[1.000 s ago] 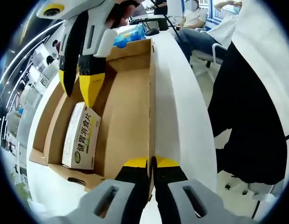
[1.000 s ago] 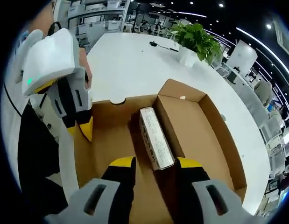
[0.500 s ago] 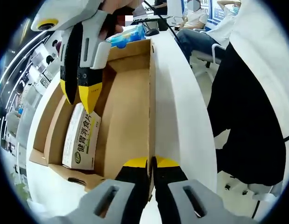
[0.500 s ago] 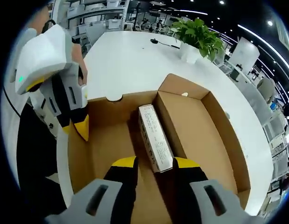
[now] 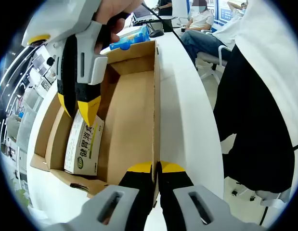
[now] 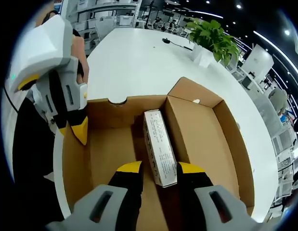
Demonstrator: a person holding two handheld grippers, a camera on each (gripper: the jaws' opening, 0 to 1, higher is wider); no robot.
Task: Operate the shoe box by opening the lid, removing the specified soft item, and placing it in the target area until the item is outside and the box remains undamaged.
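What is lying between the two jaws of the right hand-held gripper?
In the right gripper view, the white medicine box lies between them, standing on edge inside the open shoe box.

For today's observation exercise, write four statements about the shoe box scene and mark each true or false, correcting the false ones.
1. The shoe box lies open. True.
2. The left gripper is wide open. False: its jaws are shut on the edge of the lid.
3. The right gripper straddles the white packet. True: a jaw stands on each side of it, still open.
4. The potted plant stands inside the box. False: it stands on the white table beyond.
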